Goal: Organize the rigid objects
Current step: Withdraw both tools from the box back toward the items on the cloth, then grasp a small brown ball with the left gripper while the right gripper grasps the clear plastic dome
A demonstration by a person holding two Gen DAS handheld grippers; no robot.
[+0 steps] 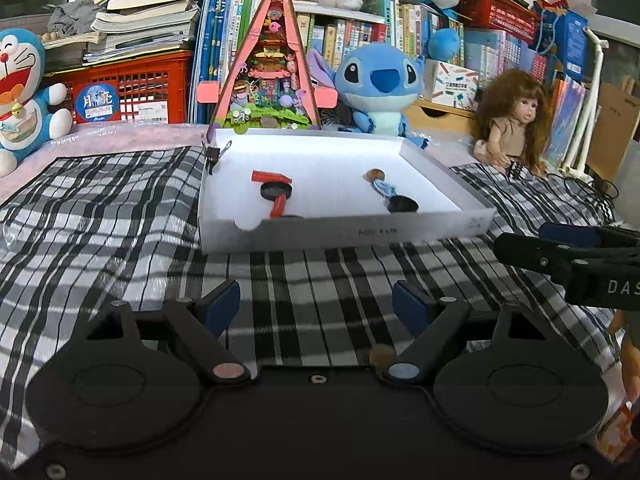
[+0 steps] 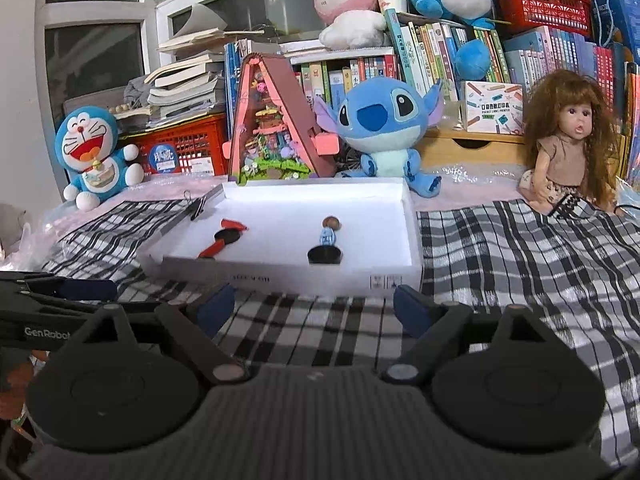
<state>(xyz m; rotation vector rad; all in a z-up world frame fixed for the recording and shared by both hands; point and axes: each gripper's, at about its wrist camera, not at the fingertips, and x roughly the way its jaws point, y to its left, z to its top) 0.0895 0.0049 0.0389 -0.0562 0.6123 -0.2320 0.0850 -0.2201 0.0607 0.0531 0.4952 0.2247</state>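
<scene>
— What does the print on the front of the white box [image 1: 420,230] say?
— Too small and blurry to read.
— And the other gripper [image 1: 568,256]?
— The picture's edge cuts it off.
— The red thing [image 2: 218,246] in the box?
— The box wall hides its bottom end.

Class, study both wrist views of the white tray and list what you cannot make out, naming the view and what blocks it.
- Print on the white tray front wall: blurred in both views.
- Near end of the red piece, left wrist view: hidden by the tray's front wall.
- Small figure, right wrist view: too small for detail.
- Right gripper, left wrist view: cut off by the right edge.
- Orange objects at the lower right edge, left wrist view: cut off.
</scene>
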